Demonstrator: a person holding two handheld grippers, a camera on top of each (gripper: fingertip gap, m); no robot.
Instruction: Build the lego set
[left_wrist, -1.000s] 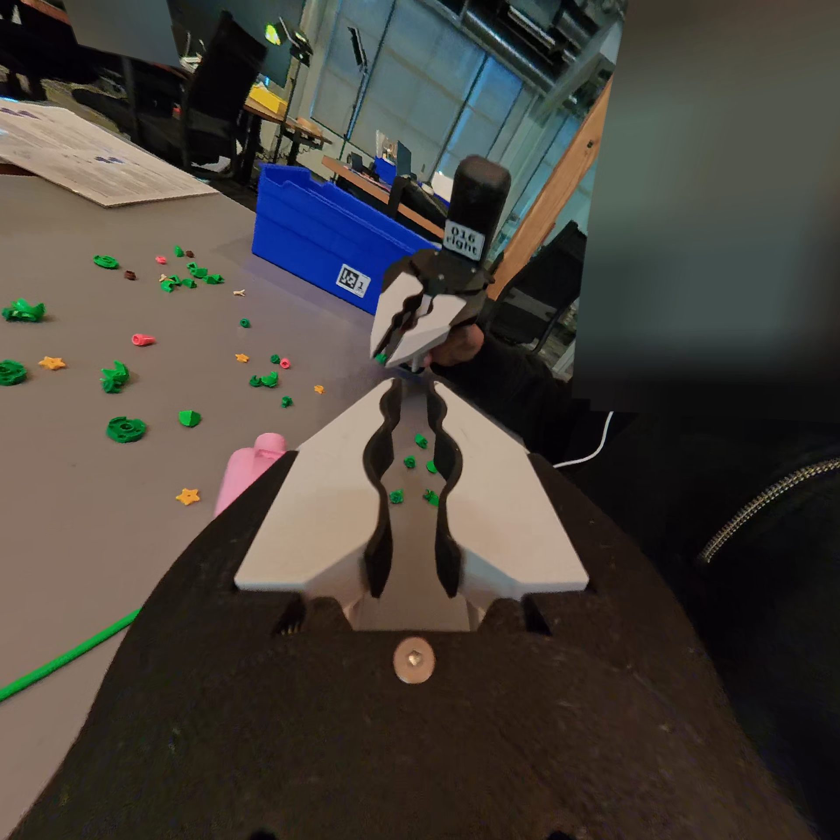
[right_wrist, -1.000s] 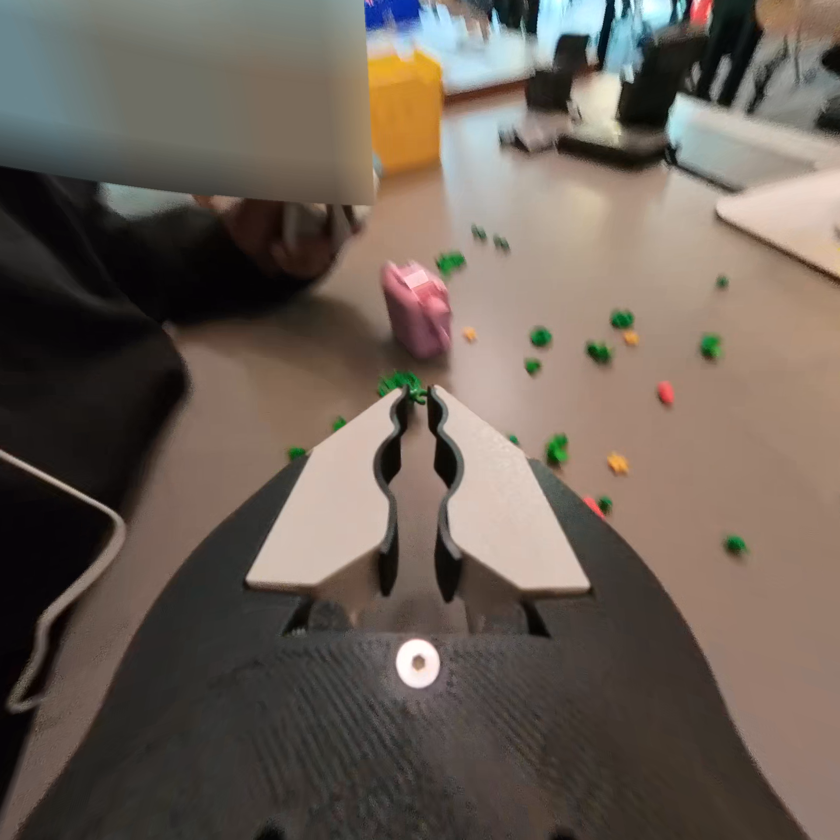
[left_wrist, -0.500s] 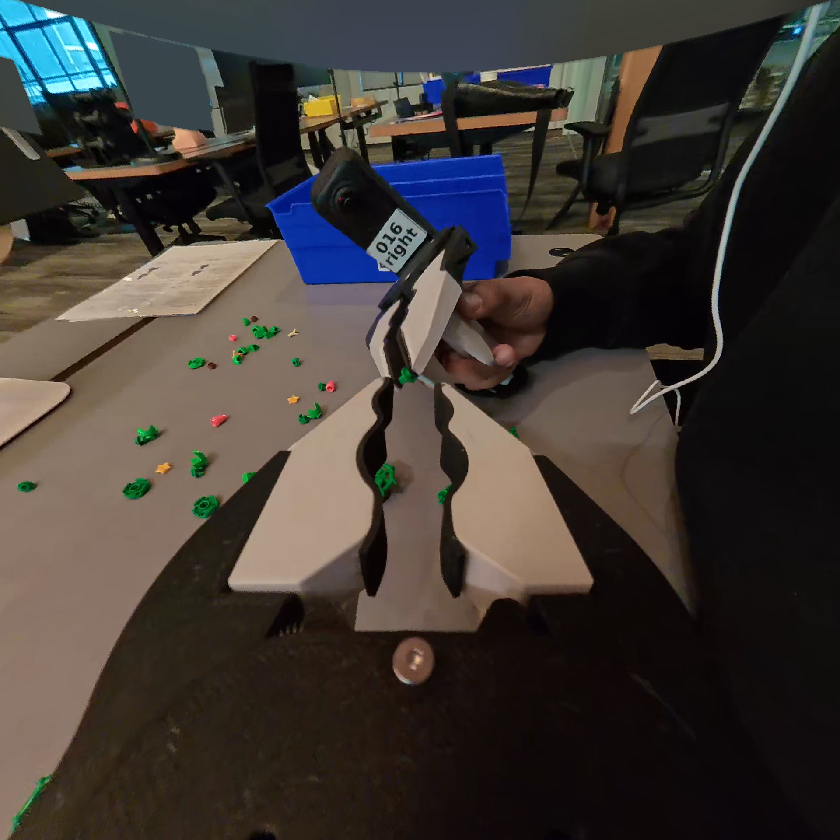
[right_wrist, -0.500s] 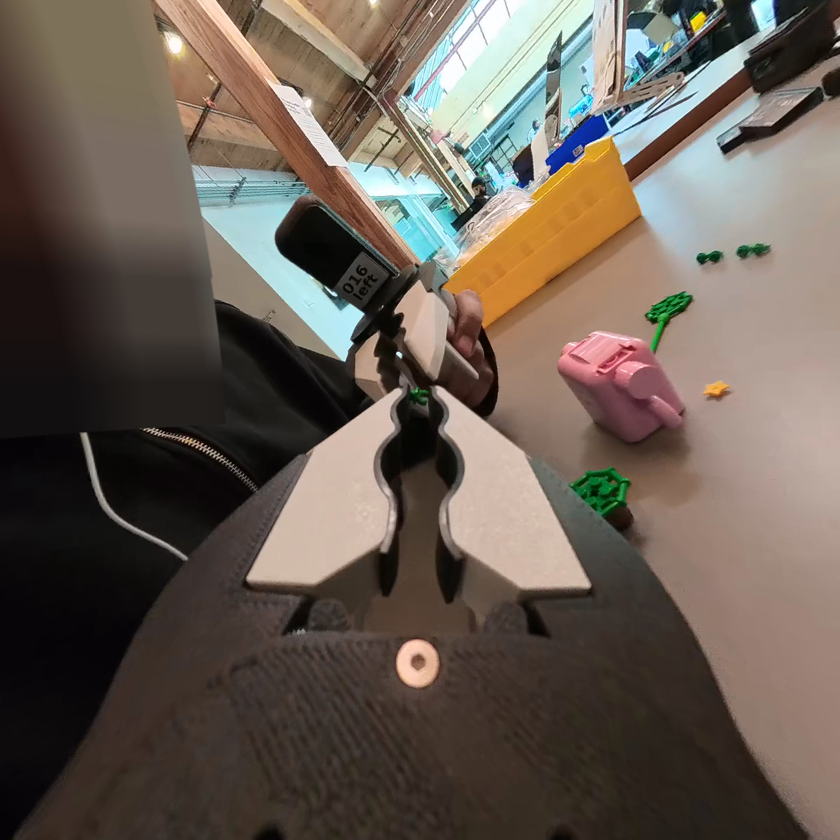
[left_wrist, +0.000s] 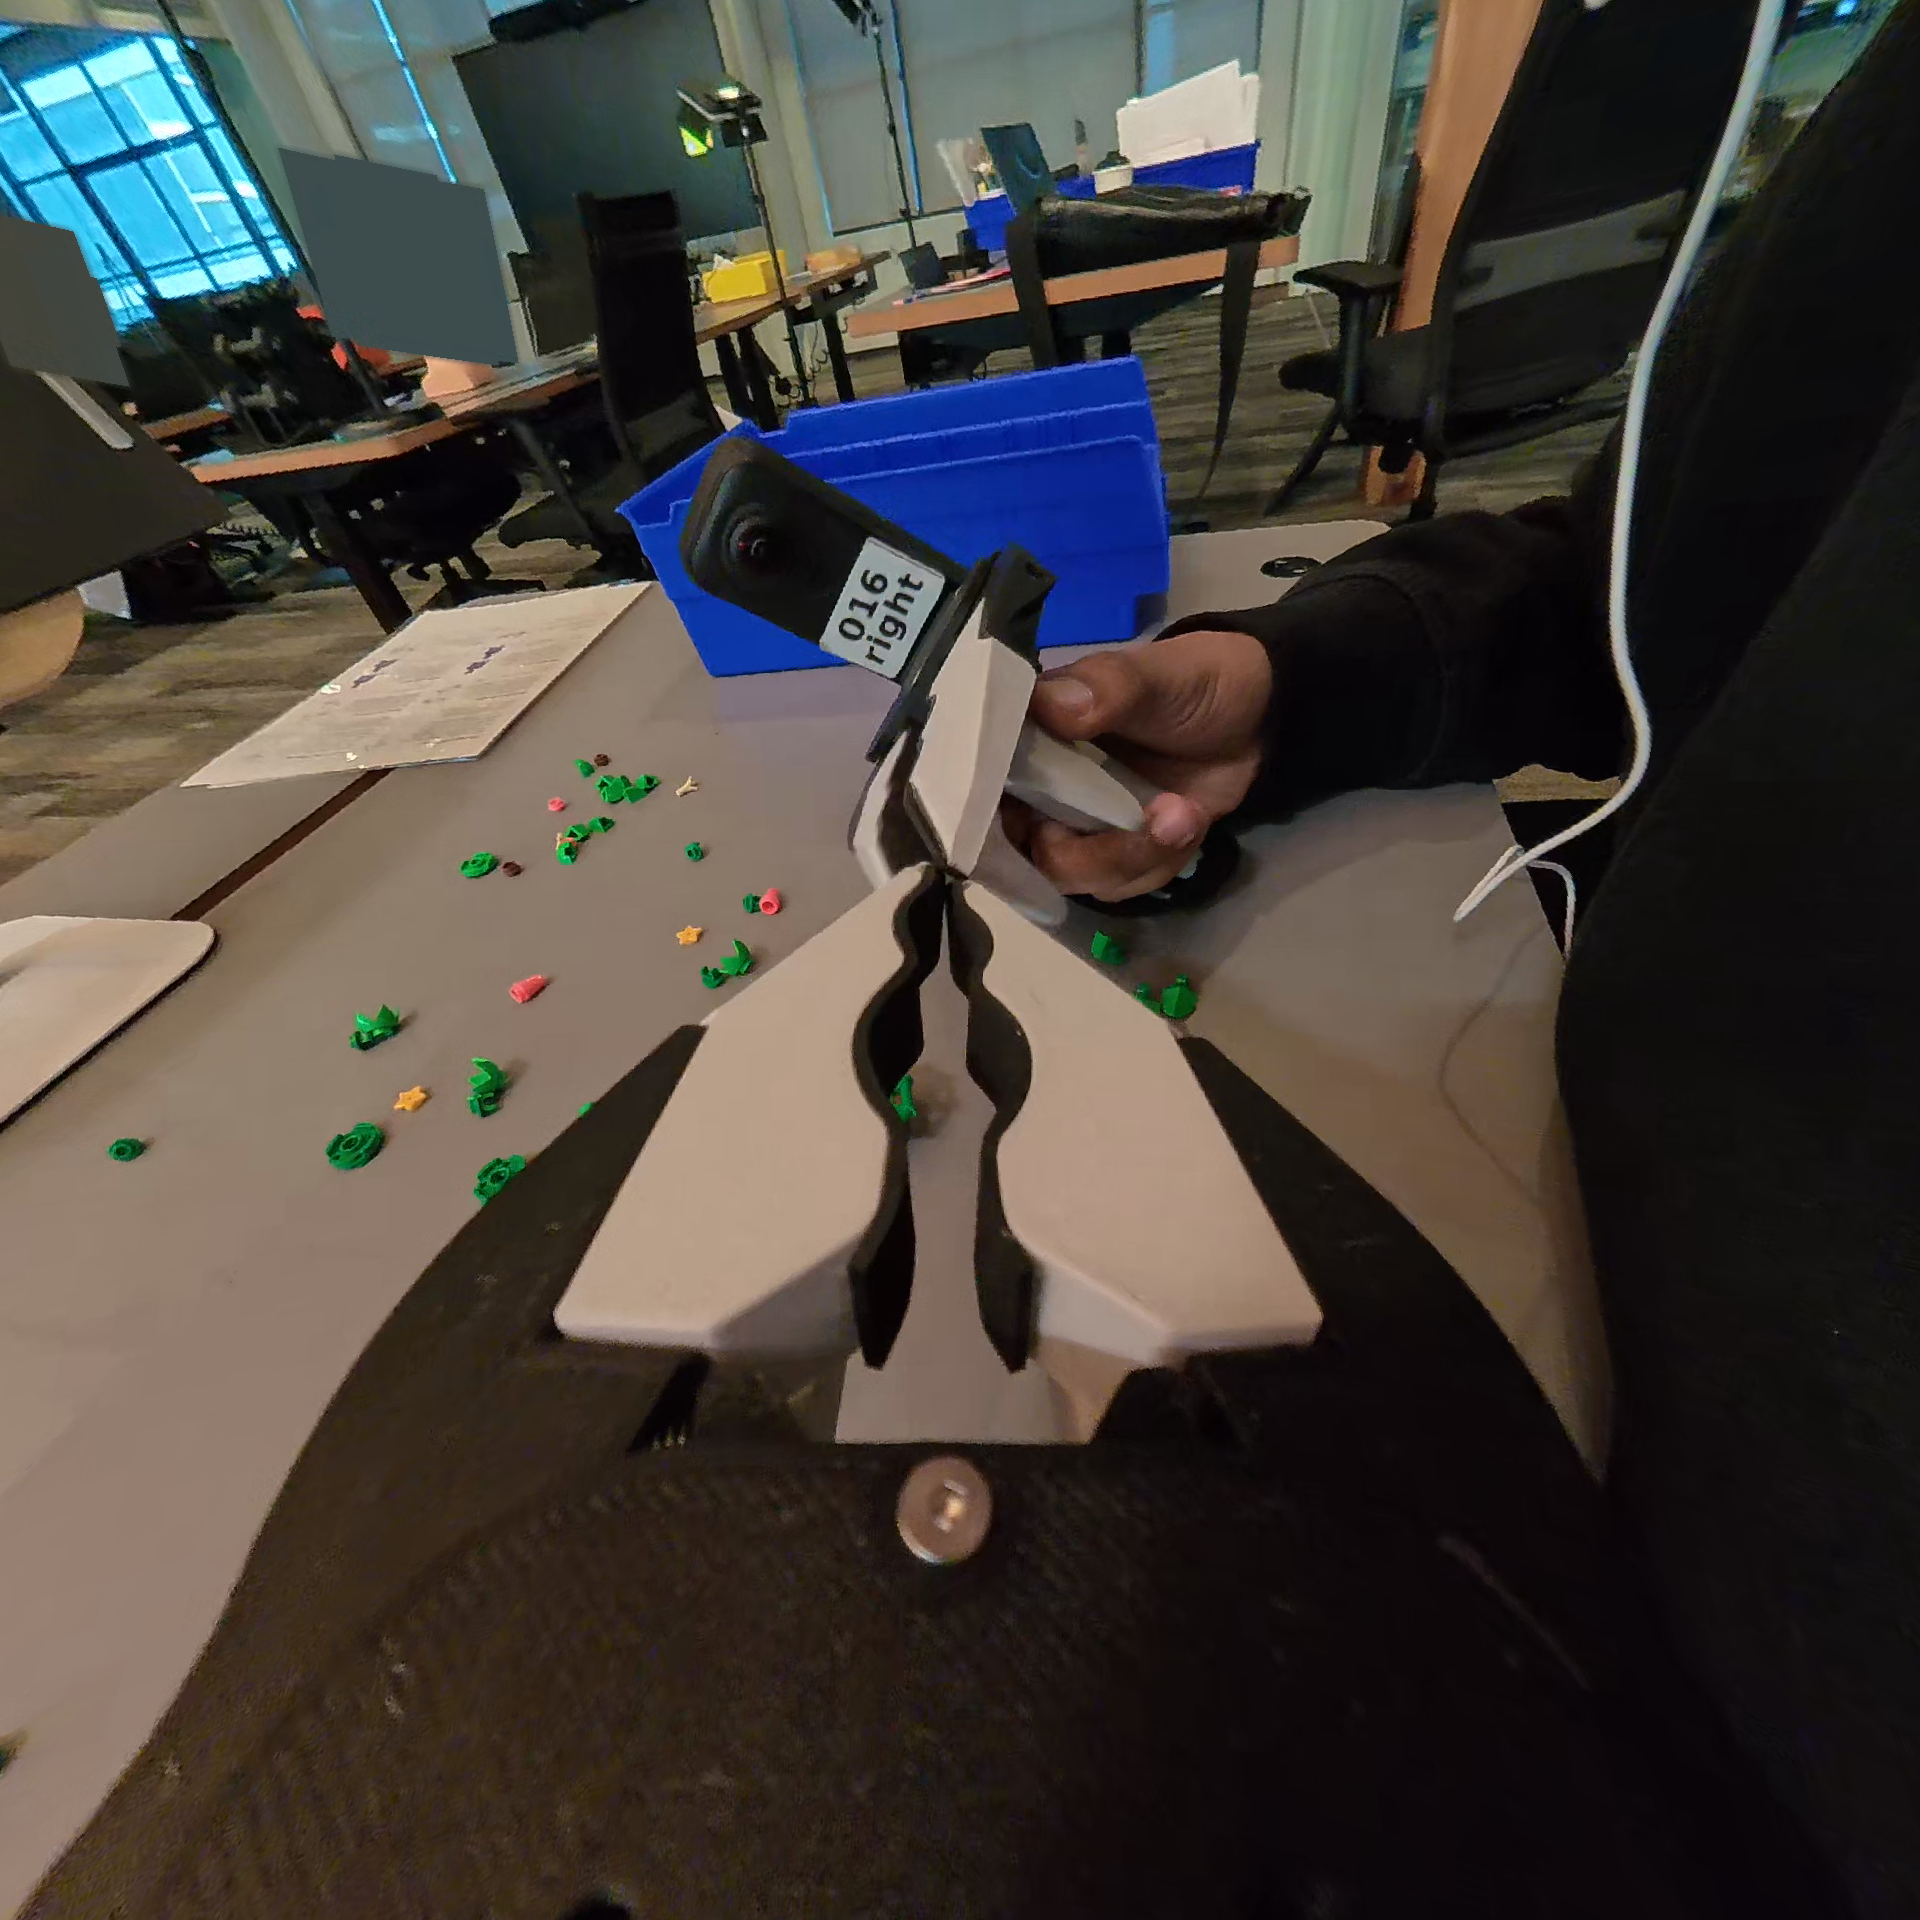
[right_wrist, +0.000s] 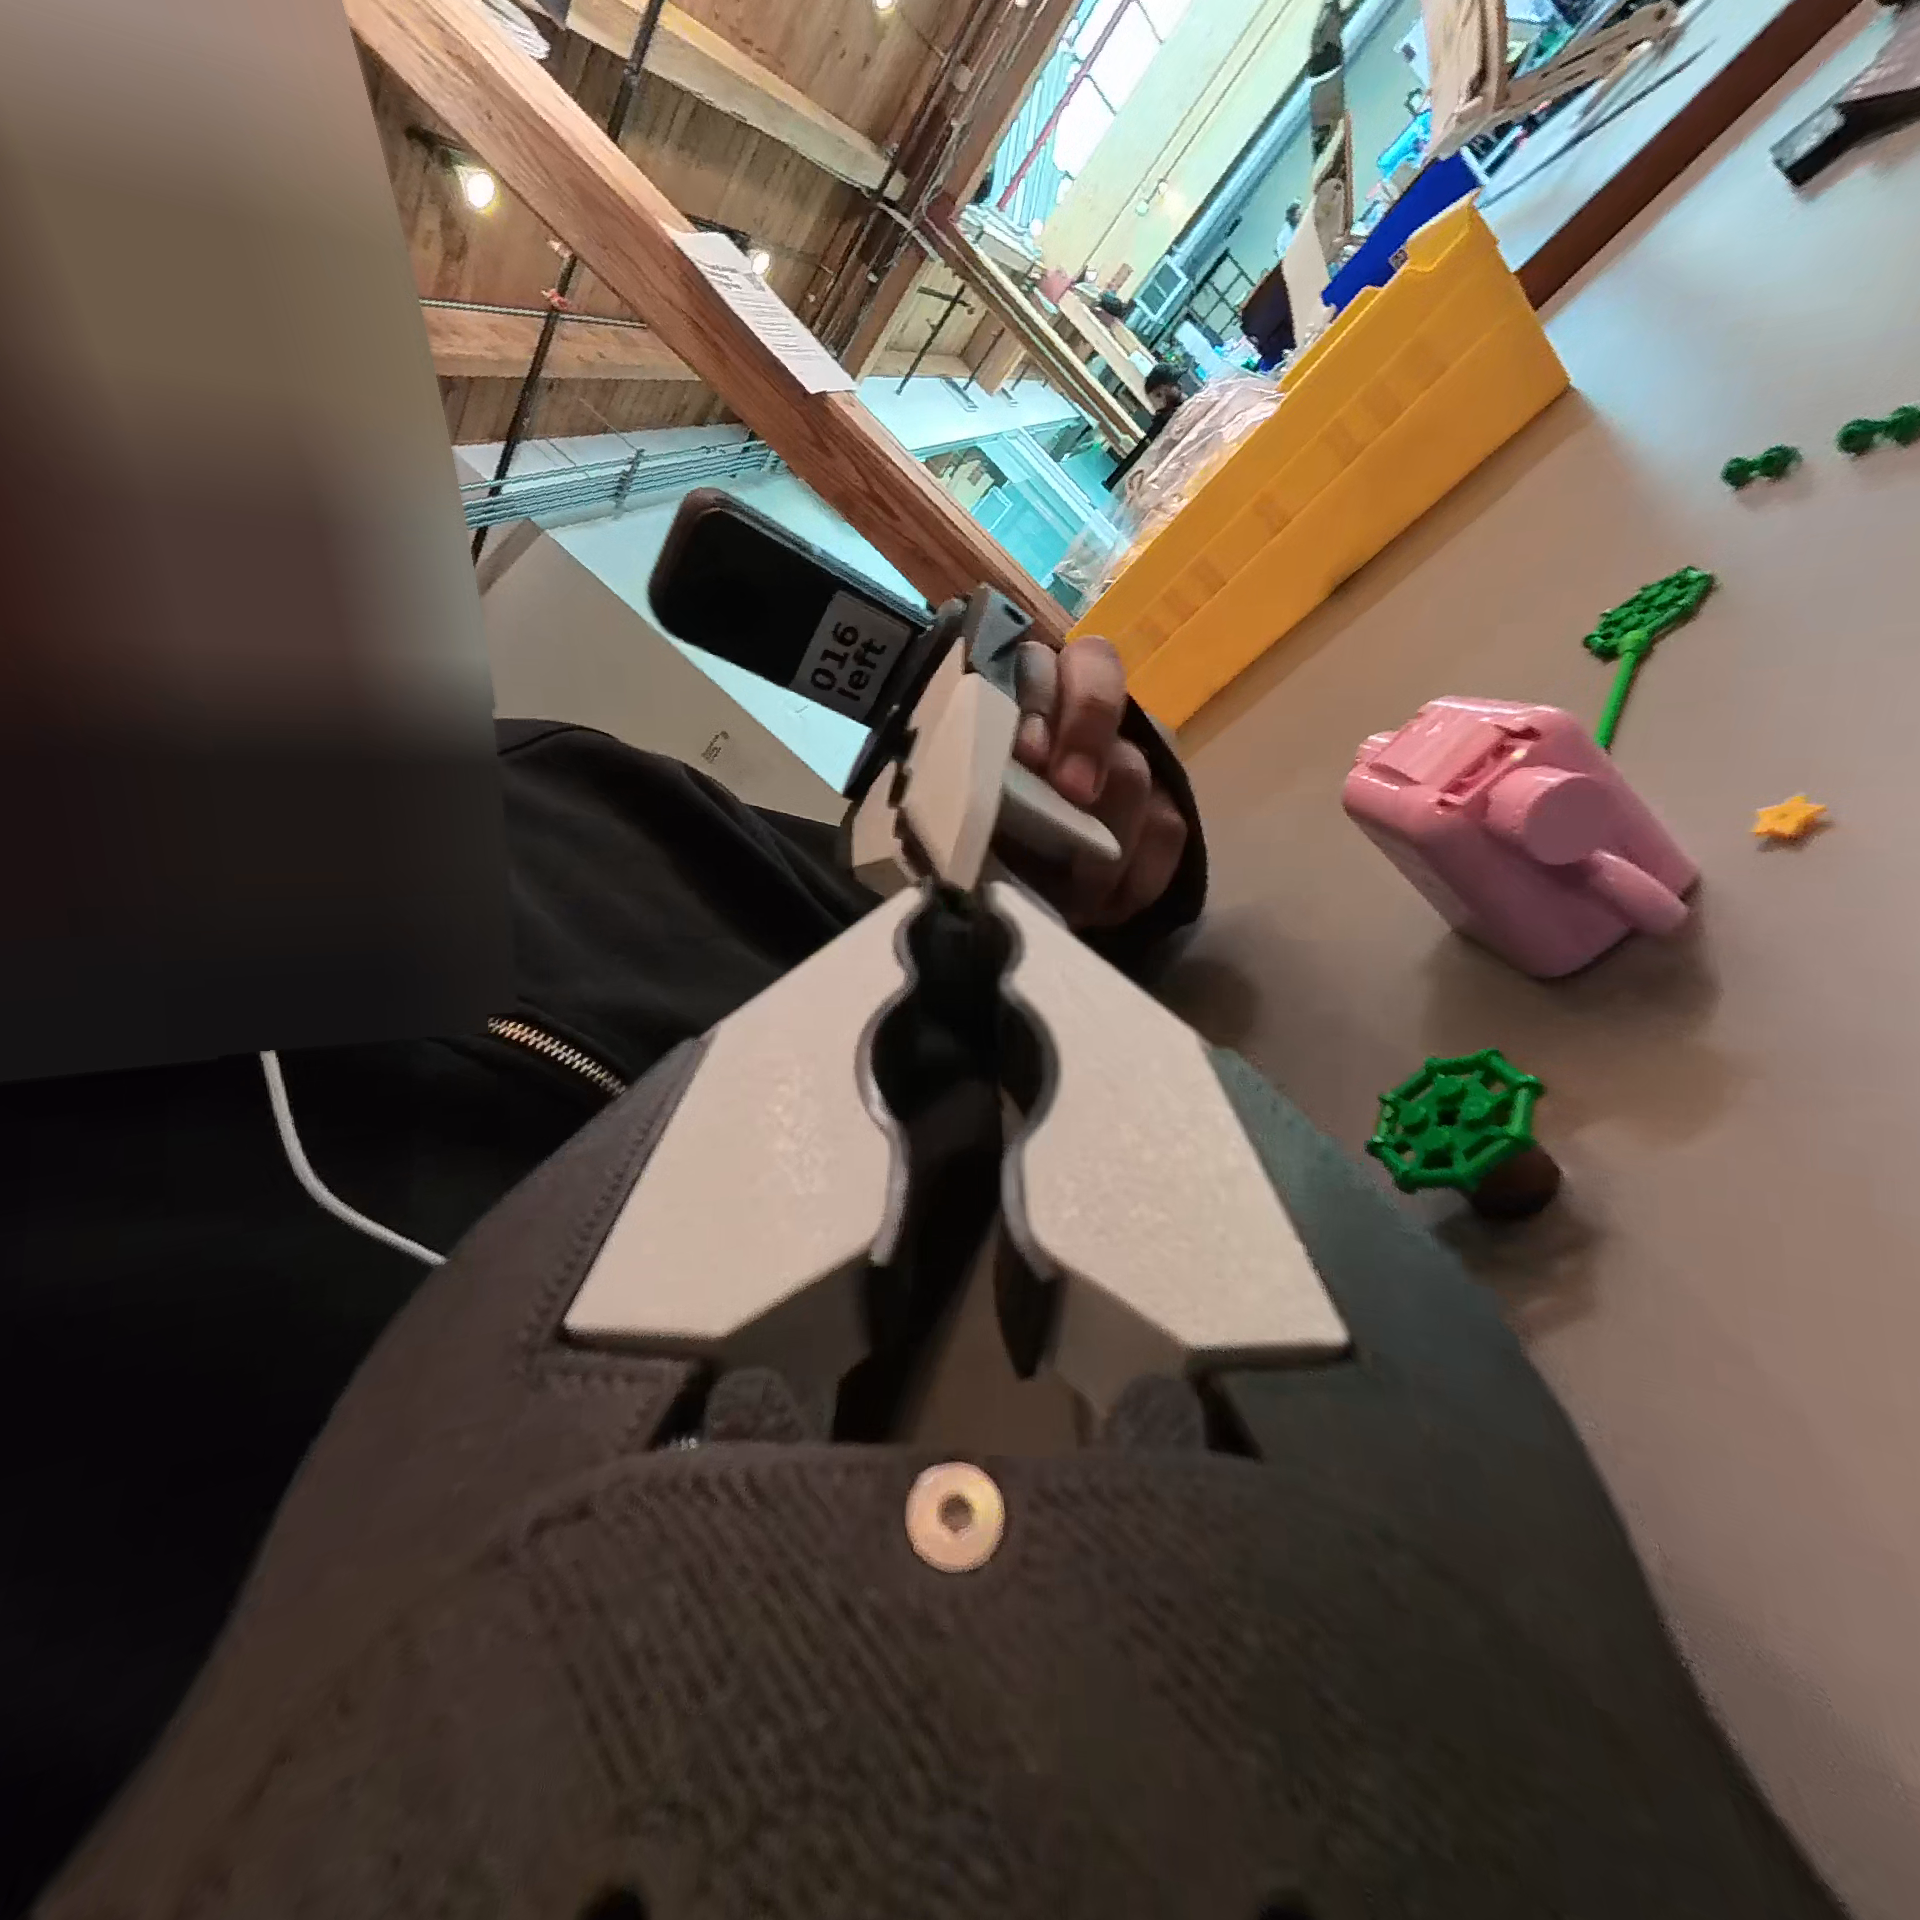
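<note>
Grey tabletop carries scattered small green, orange and pink lego pieces and a pink plastic block. Left gripper and right gripper meet tip to tip, both nearly closed; any piece held is hidden.

Two tongs, one blue bin, one yellow bin.
</note>
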